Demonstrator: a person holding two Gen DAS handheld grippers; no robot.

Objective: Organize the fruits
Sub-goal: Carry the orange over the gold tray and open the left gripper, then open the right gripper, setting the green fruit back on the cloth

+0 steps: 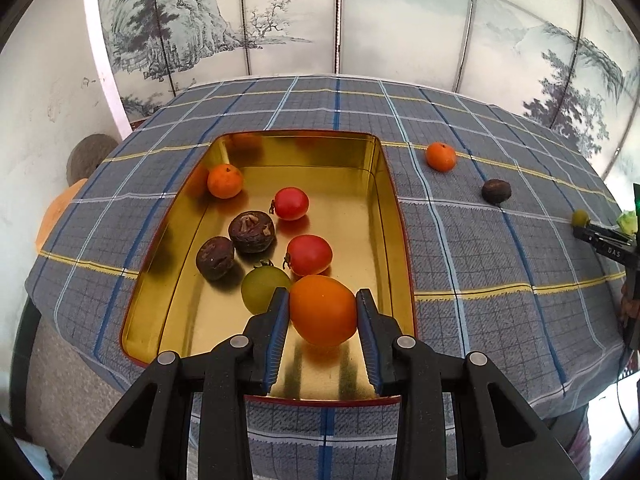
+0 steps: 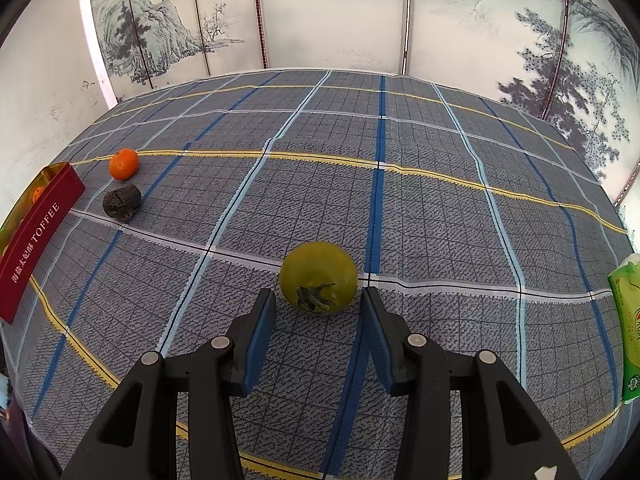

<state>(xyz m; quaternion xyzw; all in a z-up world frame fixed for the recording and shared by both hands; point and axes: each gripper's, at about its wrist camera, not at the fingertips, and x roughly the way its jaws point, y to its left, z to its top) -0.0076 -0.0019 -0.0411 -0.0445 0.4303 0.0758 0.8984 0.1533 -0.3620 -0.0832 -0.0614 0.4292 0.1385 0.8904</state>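
My left gripper (image 1: 322, 300) is shut on an orange tomato (image 1: 322, 310), held over the near end of a gold-lined tin (image 1: 396, 216). In the tin lie a green tomato (image 1: 262, 288), two red tomatoes (image 1: 309, 254), two dark brown fruits (image 1: 251, 231) and a tangerine (image 1: 225, 180). My right gripper (image 2: 318, 300) is open, its fingers on either side of a green tomato (image 2: 318, 276) that rests on the cloth. A tangerine (image 2: 123, 164) and a dark brown fruit (image 2: 121, 202) lie on the cloth beside the tin's red wall (image 2: 36, 236).
A blue-grey plaid cloth (image 2: 440, 208) covers the table. A green packet (image 2: 630, 320) lies at its right edge. A painted folding screen (image 1: 360, 20) stands behind the table. The right gripper shows at the far right of the left wrist view (image 1: 608, 240).
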